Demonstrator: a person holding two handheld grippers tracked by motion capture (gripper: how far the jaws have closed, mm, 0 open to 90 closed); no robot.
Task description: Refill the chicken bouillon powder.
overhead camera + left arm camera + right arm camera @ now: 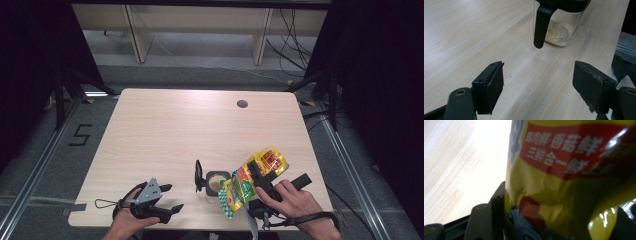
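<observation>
- Pale wood-grain table (165, 130) carries everything; a small round hole (242, 104) sits near its far right side.
- At the near left edge, the left hand (127, 220) holds the left gripper (172, 197) low over the table; its jaws stand wide apart with nothing between them; in the left gripper view the same gripper (537, 85) has bare wood between its two black pads, with a few tiny crumbs on the table just beside the left-hand pad.
- Towards the middle stands a clear jar (215, 184) with a black rim, its black lid (198, 176) flipped up on the left; pale powder lies in the bottom; in the left gripper view the jar (560, 27) stands beyond the open jaws, a black handle (541, 25) hanging down its front.
- Just right of the jar, a yellow packet (250, 181) with green and red print is tilted, its lower end at the jar's rim.
- The right gripper (260, 181) is clamped across the packet's middle, jaws partly closed on it; in the right gripper view the crumpled packet (564, 182) is pressed between the jaws, red panel with white characters uppermost.
- The right hand (292, 200) grips that tool near the table's near right edge.
</observation>
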